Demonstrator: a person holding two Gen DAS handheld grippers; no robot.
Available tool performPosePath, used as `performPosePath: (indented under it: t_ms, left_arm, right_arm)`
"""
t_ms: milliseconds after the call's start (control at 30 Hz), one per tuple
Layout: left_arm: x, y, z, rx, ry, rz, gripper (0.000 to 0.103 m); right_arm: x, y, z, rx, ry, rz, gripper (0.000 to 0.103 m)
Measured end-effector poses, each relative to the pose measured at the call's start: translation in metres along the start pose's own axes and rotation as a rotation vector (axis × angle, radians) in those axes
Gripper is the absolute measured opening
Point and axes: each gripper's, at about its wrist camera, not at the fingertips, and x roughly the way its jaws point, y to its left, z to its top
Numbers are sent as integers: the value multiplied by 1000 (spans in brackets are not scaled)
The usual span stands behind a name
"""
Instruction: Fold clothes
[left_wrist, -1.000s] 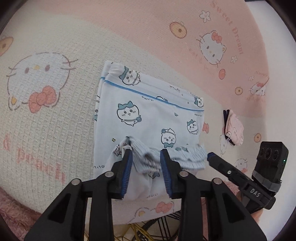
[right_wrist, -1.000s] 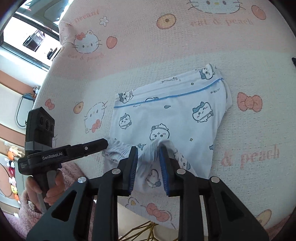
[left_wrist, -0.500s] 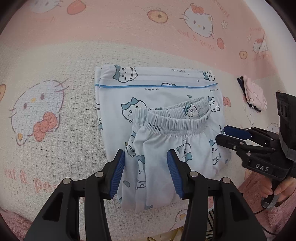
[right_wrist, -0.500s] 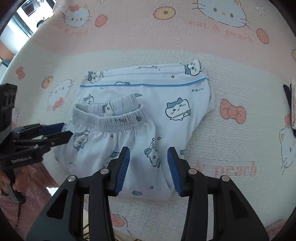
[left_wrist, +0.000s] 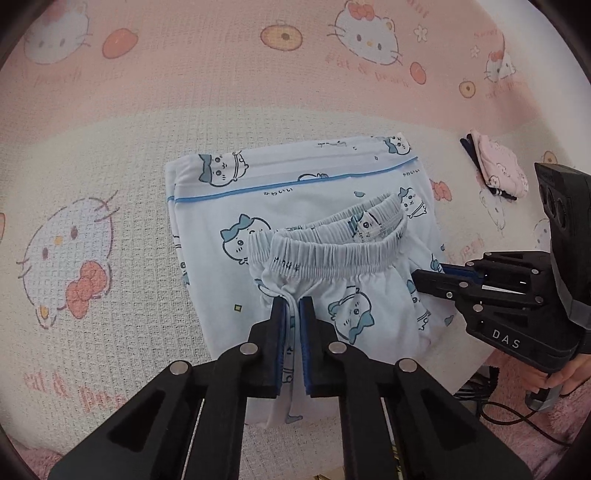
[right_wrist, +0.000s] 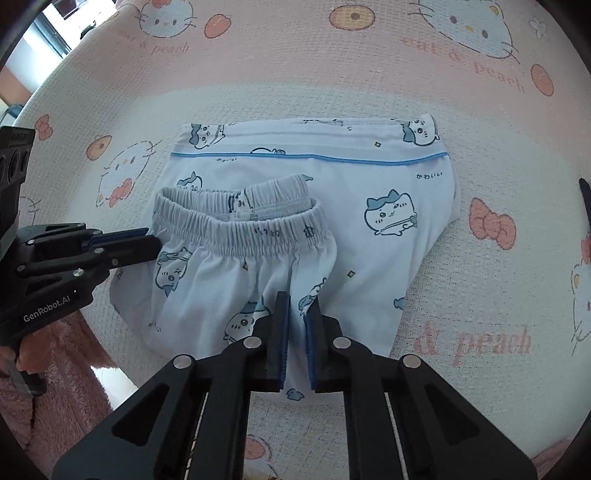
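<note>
Light blue cartoon-print pyjama pants (left_wrist: 325, 192) (right_wrist: 369, 184) lie folded on the bed sheet, with the elastic waistband (left_wrist: 332, 254) (right_wrist: 240, 229) laid back over the lower half. My left gripper (left_wrist: 291, 306) is shut on a pinch of cloth at the left side of the top layer, just below the waistband. It shows in the right wrist view as a black tool (right_wrist: 155, 240) at the waistband's left end. My right gripper (right_wrist: 297, 306) is shut on the top layer's right edge, and its tip (left_wrist: 424, 280) touches that edge in the left wrist view.
The sheet (left_wrist: 110, 155) (right_wrist: 480, 295) is cream and pink with cat and peach prints. A small pink folded garment (left_wrist: 498, 170) lies to the right of the pants. Hands in pink fuzzy sleeves (left_wrist: 561, 380) (right_wrist: 55, 369) hold the tools at the near edge, and a black cable (left_wrist: 517, 417) runs there.
A second ago both grippers held the waistband lifted. They laid it over the pants and opened, and both have now shut on the sides of the top layer.
</note>
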Motion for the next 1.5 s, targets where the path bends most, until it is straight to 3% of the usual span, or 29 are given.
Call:
performPosePath:
  t_ms: [100, 200, 233, 333, 400, 500, 767, 967, 1033, 1133, 1167, 1233, 1267, 1300, 1333, 1433, 1500]
  left_arm:
    - [3, 6, 0, -36, 8, -6, 9]
    - [16, 15, -3, -81, 49, -25, 16]
    - [20, 17, -4, -93, 62, -28, 18]
    - [22, 12, -5, -68, 56, -10, 19]
    - [20, 8, -6, -59, 42, 5, 15]
    - [8, 3, -4, -49, -1, 24, 7]
    - [-34, -8, 34, 29, -129, 53, 7]
    - [-5, 18, 76, -44, -115, 33, 7]
    - [5, 27, 89, -69, -108, 26, 7]
    - [46, 48, 93, -157, 24, 9, 10]
    - [37, 53, 91, -201, 1, -20, 11]
    - [11, 60, 84, -284, -74, -71, 15]
    - [-6, 64, 77, -322, -122, -92, 28]
    - [-14, 67, 67, -354, -136, -88, 49]
    - [-23, 70, 56, -386, -149, -84, 54]
    - [-28, 70, 25, -432, -113, -41, 55]
    - [-21, 63, 6, -428, -99, -37, 55]
  right_arm:
    - [6, -3, -1, -9, 26, -20, 13]
    - [11, -11, -1, 6, 45, -12, 35]
    - [12, -14, -1, 17, 44, 1, 36]
    - [12, -21, -2, 19, 29, 28, 32]
    - [9, -22, -4, 11, 32, 36, 7]
    - [-4, -22, -7, 8, 0, 42, 6]
    - [-49, -25, 13, -3, -128, 67, 6]
    - [-53, -16, 63, -22, -208, 17, 7]
    - [-33, -22, 75, 1, -177, 1, 9]
    - [0, -50, 82, 105, -74, -20, 14]
    - [-1, -58, 82, 163, -64, 13, 16]
    - [-29, -67, 78, 207, -157, 111, 18]
    - [-46, -70, 75, 215, -210, 139, 26]
    - [-61, -73, 70, 221, -244, 122, 38]
    - [-71, -75, 63, 221, -263, 103, 41]
    - [-73, -82, 37, 202, -199, 28, 41]
    - [-55, -86, 16, 216, -97, -22, 42]
